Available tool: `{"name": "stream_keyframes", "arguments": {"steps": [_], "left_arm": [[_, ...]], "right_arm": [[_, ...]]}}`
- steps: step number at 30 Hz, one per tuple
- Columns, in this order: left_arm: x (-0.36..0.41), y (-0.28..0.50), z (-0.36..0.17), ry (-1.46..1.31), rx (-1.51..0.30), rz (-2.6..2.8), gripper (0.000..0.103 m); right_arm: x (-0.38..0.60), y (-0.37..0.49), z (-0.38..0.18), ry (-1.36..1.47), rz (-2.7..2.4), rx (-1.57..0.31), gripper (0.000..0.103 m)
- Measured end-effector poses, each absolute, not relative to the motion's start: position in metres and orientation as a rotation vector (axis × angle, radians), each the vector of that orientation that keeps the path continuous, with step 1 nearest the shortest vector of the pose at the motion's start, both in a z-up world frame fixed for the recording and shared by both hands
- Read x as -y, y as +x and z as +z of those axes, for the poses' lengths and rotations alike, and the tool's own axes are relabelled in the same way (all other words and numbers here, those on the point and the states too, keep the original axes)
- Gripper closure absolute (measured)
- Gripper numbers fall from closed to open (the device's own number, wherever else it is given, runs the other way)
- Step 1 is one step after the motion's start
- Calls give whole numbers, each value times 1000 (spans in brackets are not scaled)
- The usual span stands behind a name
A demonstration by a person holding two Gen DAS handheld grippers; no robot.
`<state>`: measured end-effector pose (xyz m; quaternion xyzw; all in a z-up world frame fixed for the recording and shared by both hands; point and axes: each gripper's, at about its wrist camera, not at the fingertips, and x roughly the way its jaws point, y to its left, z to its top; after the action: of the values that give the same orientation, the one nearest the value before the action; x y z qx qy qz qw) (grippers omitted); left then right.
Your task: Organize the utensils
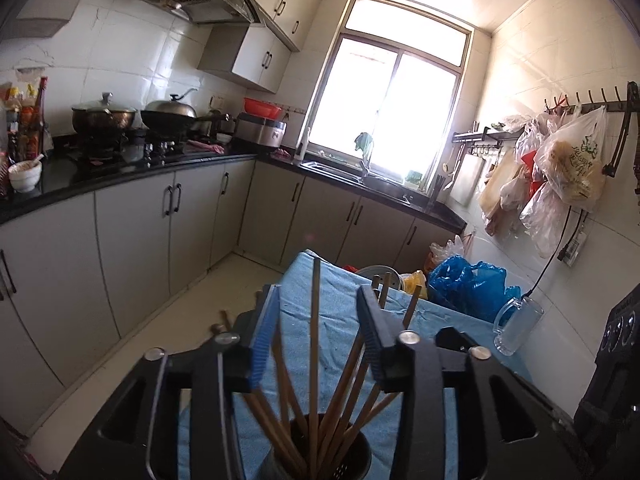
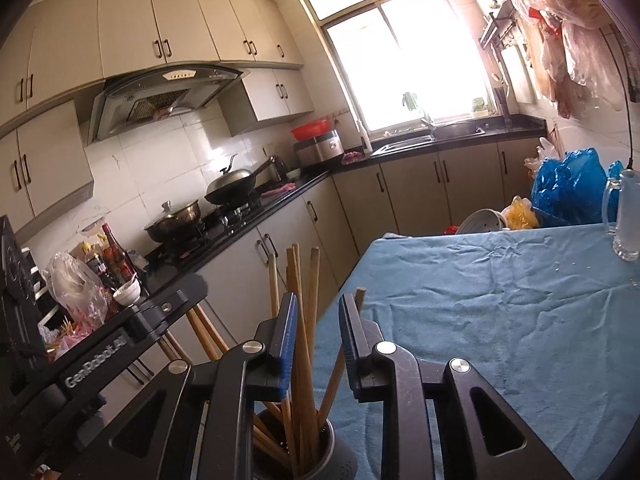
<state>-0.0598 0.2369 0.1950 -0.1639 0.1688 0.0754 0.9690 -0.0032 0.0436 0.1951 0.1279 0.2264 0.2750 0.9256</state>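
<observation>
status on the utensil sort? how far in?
Looks nearly done: the chopsticks stand fanned in the dark holder on the blue cloth. In hand: nothing; left gripper and right gripper are open around the bundle. No loose utensils visible on the cloth; beyond that, unclear.

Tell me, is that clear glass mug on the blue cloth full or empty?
Empty, it seems: the clear glass mug stands upright on the blue cloth, with no liquid visible inside.

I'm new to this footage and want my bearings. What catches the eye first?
A dark holder crammed with wooden chopsticks stands on the blue tablecloth, right below both grippers, left and right, each open. Behind glares the bright window; a glass mug stands at the table's far right.
</observation>
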Motion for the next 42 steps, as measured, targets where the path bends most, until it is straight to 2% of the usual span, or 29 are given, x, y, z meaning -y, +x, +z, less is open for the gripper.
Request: {"name": "stream_keyframes", "arguments": {"steps": [9,13,15,19,42], "left_arm": [[-223,-113,202,-246,-304,235,31],[-212,-137,201,-203,-260,319,10],[-206,-147,201,-177,-242,352,5],[-190,-165,203,-103,-205,389,0],[-162,-195,167,-75,-355,415,0]], "right_arm": [[-17,-25,194,280,518,-475,77],[-5,-39,188,284,492,-488,70],[-1,-45,186,281,486,-494,70],[6,-59,181,265,469,-504,67],[29,-113,142,182,370,-588,54]]}}
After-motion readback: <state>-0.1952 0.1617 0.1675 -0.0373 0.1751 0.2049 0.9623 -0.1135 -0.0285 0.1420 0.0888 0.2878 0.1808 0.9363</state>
